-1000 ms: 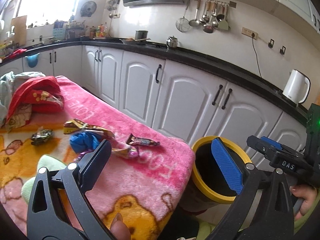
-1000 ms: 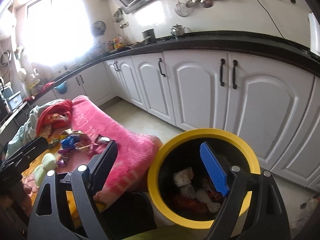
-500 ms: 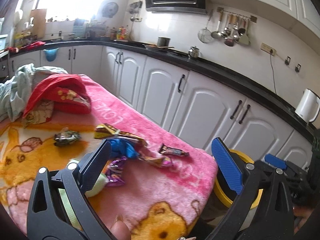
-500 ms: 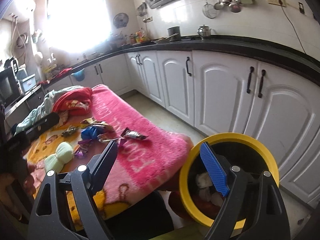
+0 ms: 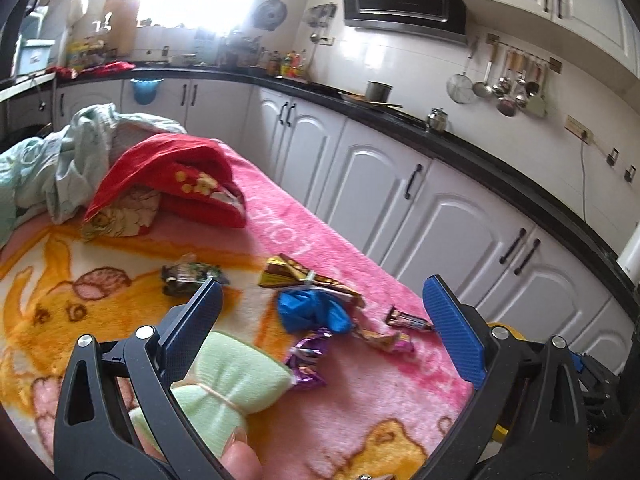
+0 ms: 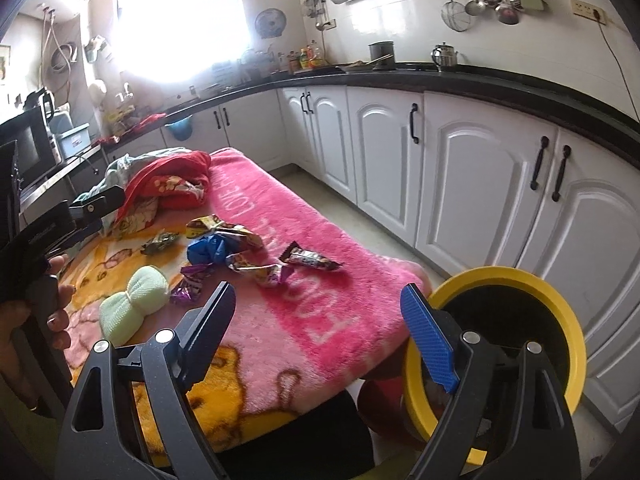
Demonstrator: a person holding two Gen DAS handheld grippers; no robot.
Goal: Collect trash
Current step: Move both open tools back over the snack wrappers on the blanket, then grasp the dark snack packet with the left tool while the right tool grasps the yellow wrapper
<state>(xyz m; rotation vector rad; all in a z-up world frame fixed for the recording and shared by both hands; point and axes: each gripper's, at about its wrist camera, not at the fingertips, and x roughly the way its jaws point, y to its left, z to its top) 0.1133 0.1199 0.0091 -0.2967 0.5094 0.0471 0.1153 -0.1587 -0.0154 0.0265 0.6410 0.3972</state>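
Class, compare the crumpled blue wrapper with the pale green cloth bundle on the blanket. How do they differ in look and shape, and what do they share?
The blue wrapper is glossy, deep blue and loosely crumpled; the green bundle is matte, pale and soft-looking.
The green bundle is cinched at its middle by a thin band, giving two rounded lobes; the blue wrapper shows no clear band and has an irregular shape.
The green bundle looks bigger.
Both lie loose on the blanket, in neither gripper.

Daylight floods in through the window [image 6: 176, 20], blown out to white glare. Wall tiles [image 5: 400, 64] gleam. Cabinets [image 6: 472, 184] bow with fisheye bending; corners go dark.
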